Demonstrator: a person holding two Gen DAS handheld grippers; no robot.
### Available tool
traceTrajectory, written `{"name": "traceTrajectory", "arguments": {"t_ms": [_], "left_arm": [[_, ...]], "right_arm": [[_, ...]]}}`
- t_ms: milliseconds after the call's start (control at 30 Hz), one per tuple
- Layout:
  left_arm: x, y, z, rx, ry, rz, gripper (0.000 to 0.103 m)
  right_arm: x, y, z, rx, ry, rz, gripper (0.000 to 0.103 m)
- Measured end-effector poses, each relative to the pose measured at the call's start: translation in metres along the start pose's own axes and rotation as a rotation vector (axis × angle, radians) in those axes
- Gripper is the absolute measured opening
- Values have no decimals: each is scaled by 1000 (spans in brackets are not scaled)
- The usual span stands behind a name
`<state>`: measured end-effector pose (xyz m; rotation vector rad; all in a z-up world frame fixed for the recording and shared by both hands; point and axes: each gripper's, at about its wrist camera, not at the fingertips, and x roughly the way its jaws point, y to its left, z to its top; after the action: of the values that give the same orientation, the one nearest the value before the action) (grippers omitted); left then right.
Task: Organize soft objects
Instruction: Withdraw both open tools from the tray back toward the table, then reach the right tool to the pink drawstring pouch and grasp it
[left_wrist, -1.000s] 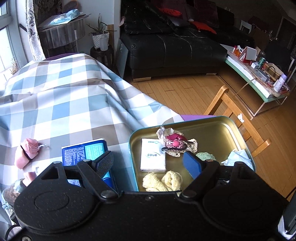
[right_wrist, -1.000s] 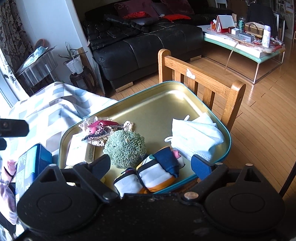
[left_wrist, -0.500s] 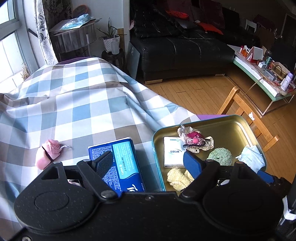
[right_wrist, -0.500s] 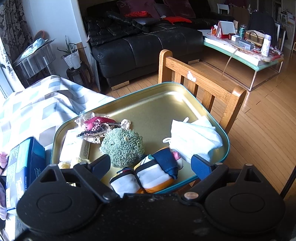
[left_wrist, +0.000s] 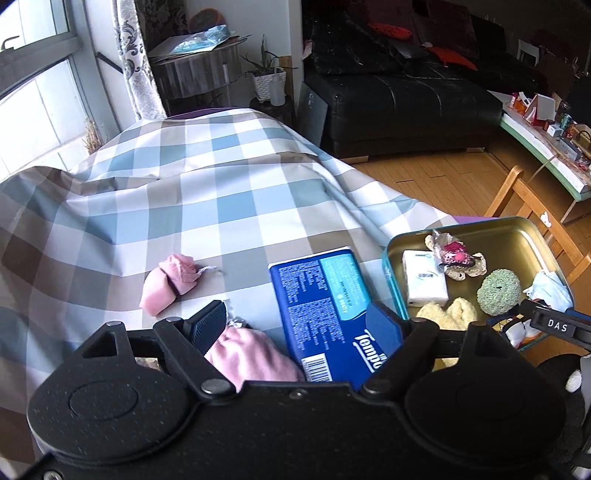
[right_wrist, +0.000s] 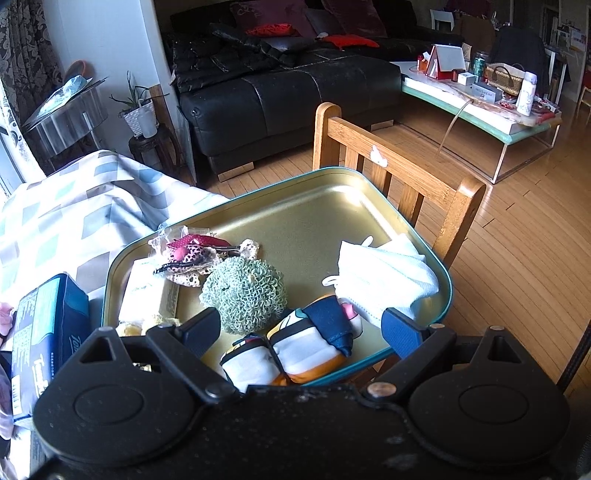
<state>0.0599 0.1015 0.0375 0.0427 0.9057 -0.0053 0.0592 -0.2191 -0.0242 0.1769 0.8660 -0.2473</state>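
Both of my claws stand released: my left gripper (left_wrist: 295, 325) hangs with jaws apart over the checked tablecloth (left_wrist: 192, 206), my right gripper (right_wrist: 301, 330) spread wide above the near edge of the gold tin tray (right_wrist: 332, 206), gripping nothing. Between my left fingers lie a pink cloth (left_wrist: 255, 358) and the near end of a blue tissue pack (left_wrist: 325, 295), which sits just beside the tray and crowds the way to the cloth. A second pink bundle (left_wrist: 170, 282) lies farther out on the cloth, well apart. In the tray sit a white tissue packet (left_wrist: 423, 282), a leopard-print hair tie (right_wrist: 192, 254), a green knitted ball (right_wrist: 245, 295), a yellow fluffy piece (left_wrist: 450, 314), a white folded cloth (right_wrist: 388, 277) and a striped pouch (right_wrist: 295, 350). My own housing cuts off the pouch's near end and the pink cloth's lower part; a wooden chair (right_wrist: 399, 173) stands behind the tray
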Motion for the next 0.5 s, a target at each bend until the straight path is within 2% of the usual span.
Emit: {"name": "traceTrajectory", "arguments": {"t_ms": [233, 400, 500], "left_arm": [[-6, 52, -13, -125, -4, 56, 79], [-12, 97, -30, -259, -18, 119, 79], [-15, 123, -44, -342, -21, 175, 79]], "right_arm": [[-9, 8, 1, -19, -17, -61, 95], [-29, 34, -6, -147, -104, -97, 96], [-44, 58, -16, -229, -159, -51, 103]]}}
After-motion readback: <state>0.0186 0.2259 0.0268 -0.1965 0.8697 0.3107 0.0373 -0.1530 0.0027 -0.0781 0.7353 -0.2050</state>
